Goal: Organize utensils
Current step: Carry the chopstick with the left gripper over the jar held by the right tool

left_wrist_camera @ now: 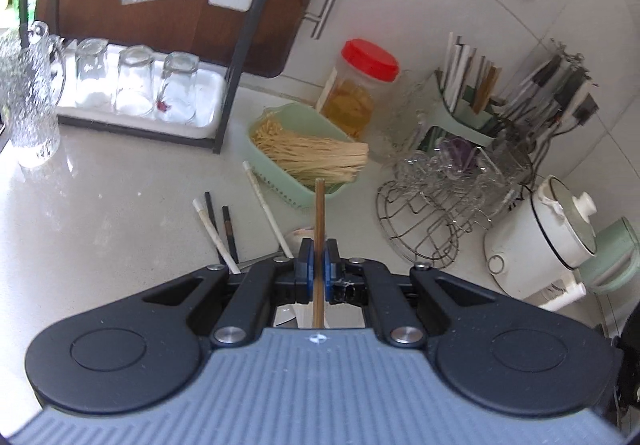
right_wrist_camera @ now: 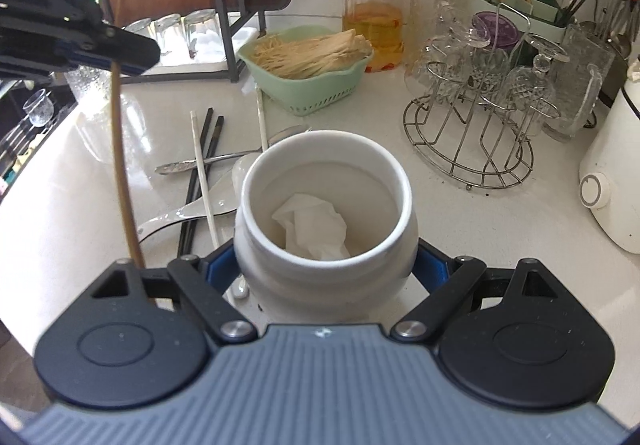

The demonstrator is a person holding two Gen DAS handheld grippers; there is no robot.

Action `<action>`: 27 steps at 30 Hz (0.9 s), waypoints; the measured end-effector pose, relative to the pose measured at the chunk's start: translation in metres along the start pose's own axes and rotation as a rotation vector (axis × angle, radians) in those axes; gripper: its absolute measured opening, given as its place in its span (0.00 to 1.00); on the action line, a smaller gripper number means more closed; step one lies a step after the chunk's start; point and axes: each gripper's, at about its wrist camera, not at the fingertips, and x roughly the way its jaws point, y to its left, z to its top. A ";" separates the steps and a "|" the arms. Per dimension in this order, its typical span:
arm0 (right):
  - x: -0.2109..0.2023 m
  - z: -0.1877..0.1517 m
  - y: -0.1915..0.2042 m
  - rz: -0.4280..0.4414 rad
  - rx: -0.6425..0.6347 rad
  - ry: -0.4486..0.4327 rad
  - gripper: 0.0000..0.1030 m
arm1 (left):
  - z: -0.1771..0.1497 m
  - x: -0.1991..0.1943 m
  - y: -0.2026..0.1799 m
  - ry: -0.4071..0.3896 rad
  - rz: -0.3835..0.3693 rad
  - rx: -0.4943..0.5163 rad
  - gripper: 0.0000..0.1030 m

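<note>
My left gripper point(left_wrist_camera: 318, 265) pinches one brown chopstick point(left_wrist_camera: 319, 213), my right gripper point(right_wrist_camera: 326, 269) clamps the nearly empty white jar point(right_wrist_camera: 326, 181), and the other utensils point(right_wrist_camera: 200, 165) lie unsorted on the counter point(right_wrist_camera: 460, 213).

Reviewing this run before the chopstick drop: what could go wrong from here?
1. The left claw pinches the brown chopstick near one end, so it may swing and miss the jar.
2. The crumpled tissue in the jar may block it.
3. The right claw grips the jar low; a knock could tip it.
</note>
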 end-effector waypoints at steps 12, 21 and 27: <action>-0.002 -0.003 0.002 -0.016 0.011 -0.024 0.88 | 0.011 -0.016 -0.015 -0.031 -0.076 0.091 0.05; -0.002 -0.005 0.004 -0.030 0.024 -0.032 0.88 | 0.022 -0.024 -0.026 -0.066 -0.119 0.131 0.05; -0.002 -0.005 0.003 -0.023 0.015 -0.031 0.88 | 0.037 -0.031 -0.041 -0.103 -0.148 0.159 0.05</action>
